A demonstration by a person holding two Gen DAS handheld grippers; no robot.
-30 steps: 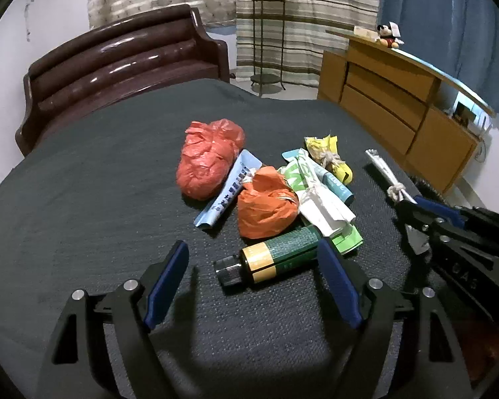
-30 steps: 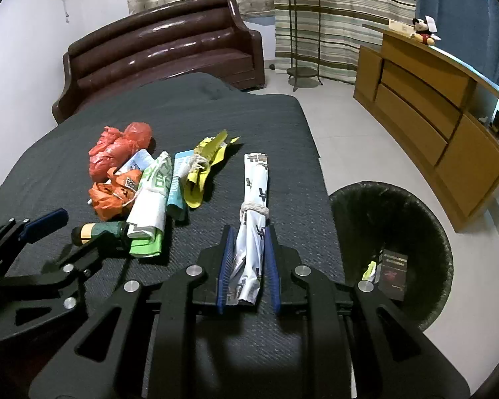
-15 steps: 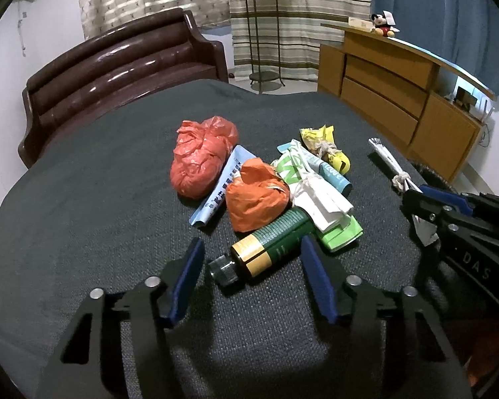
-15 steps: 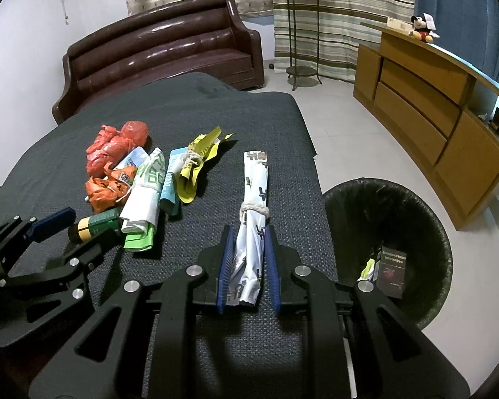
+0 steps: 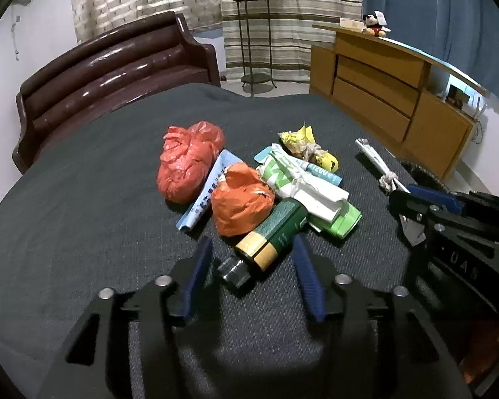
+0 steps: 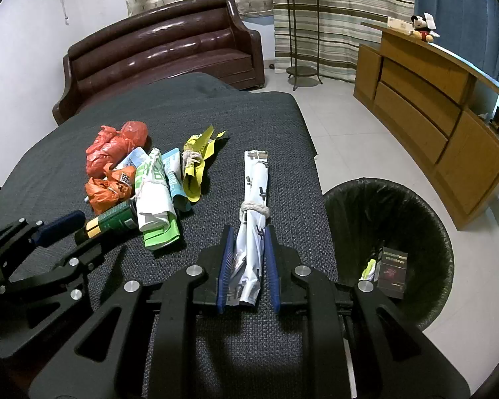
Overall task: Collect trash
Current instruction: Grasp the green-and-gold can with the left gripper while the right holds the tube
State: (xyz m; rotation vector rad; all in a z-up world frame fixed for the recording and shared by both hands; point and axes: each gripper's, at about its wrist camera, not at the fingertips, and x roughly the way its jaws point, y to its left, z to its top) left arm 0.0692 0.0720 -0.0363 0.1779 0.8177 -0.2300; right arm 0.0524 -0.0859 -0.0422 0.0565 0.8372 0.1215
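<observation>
Between the closing left hand-held gripper (image 5: 252, 266) pads, green tube (image 5: 272, 232), untouched

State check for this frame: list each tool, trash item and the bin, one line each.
Left tool: closing around the green tube, pads not yet pressing.
Right tool: shut on the white wrapper bundle.
Green tube: lying on the bed, capped.
White wrapper bundle: tied with string.
Bin: open, lined, some trash inside.
</observation>
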